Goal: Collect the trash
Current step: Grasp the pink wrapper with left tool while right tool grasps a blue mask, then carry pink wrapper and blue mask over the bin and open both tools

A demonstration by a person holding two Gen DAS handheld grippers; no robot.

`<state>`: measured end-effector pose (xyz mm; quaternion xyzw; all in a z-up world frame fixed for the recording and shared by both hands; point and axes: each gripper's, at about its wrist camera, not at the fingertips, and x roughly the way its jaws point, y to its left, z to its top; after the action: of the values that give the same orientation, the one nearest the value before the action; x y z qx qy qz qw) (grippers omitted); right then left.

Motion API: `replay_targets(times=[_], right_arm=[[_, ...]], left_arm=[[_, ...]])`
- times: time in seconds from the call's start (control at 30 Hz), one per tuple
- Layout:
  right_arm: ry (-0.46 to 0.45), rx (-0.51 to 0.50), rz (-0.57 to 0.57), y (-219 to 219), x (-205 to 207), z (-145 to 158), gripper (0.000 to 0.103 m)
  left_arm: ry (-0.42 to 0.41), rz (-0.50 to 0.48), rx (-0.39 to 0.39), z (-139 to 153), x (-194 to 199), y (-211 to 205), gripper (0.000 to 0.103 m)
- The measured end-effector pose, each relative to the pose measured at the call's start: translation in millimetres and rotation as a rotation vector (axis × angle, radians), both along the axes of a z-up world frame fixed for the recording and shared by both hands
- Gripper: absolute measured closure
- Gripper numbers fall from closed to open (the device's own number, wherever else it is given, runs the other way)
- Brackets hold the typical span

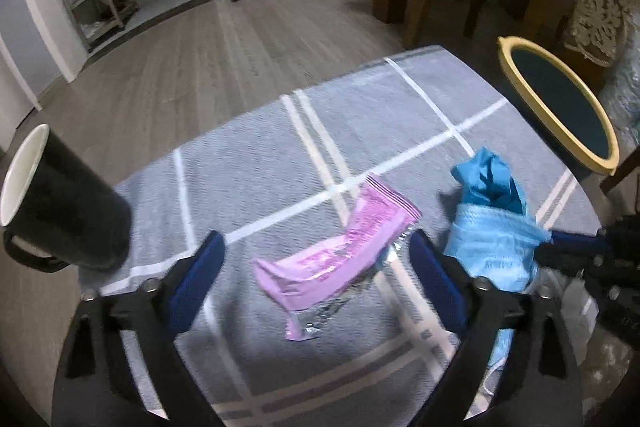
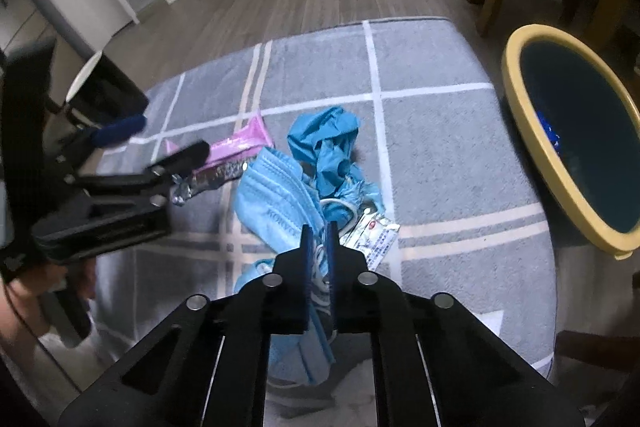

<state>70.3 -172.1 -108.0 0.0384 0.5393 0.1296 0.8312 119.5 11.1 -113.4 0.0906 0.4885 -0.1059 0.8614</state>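
Right claw: jaws together, clamped on the light blue face mask, nearest on the grey checked mat. Mask's white ear loops bunch between the pads.

Left claw: jaws wide apart, straddling the pink wrapper, which lies flat on the mat, silver inside showing; pads not touching it.

Small white printed packet just beside the mask. Crumpled teal glove touching the mask's far edge.

Black cup at the mat's left edge. Yellow-rimmed bin at right.
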Motion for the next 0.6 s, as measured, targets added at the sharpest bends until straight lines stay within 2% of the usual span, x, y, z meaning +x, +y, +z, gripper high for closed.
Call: replay_targets(times=[0.1,0.17,0.2,0.27,0.3,0.6], right_arm=[[-0.011,0.020,-0.014,-3.7,1.4,4.0,0.097],[-0.022,0.030,-0.018,-4.2,1.7,6.7,0.097],[-0.028,0.033,-0.022,-4.5,1.9,8.4,0.097],[-0.042,0.041,-0.028,-5.3,2.5,13.1,0.097],[-0.046,0.048,-0.028,-4.8,3.8,15.0,0.097],[-0.118,0.089,-0.007,-5.6,-0.7,43.4,0.099]], left_arm=[[0.028,-0.039,0.022,-7.7,-1.0,-8.6,0.035],[0.048,-0.061,0.051,-12.8,-1.9,-13.7,0.052],[0.056,-0.069,0.059,-15.1,-3.3,-14.2,0.057],[0.058,-0.083,0.072,-16.0,-4.4,-14.8,0.087],[0.058,-0.088,0.070,-15.2,-4.8,-13.6,0.092],[-0.011,-0.040,0.022,13.4,-10.9,2.4,0.094]])
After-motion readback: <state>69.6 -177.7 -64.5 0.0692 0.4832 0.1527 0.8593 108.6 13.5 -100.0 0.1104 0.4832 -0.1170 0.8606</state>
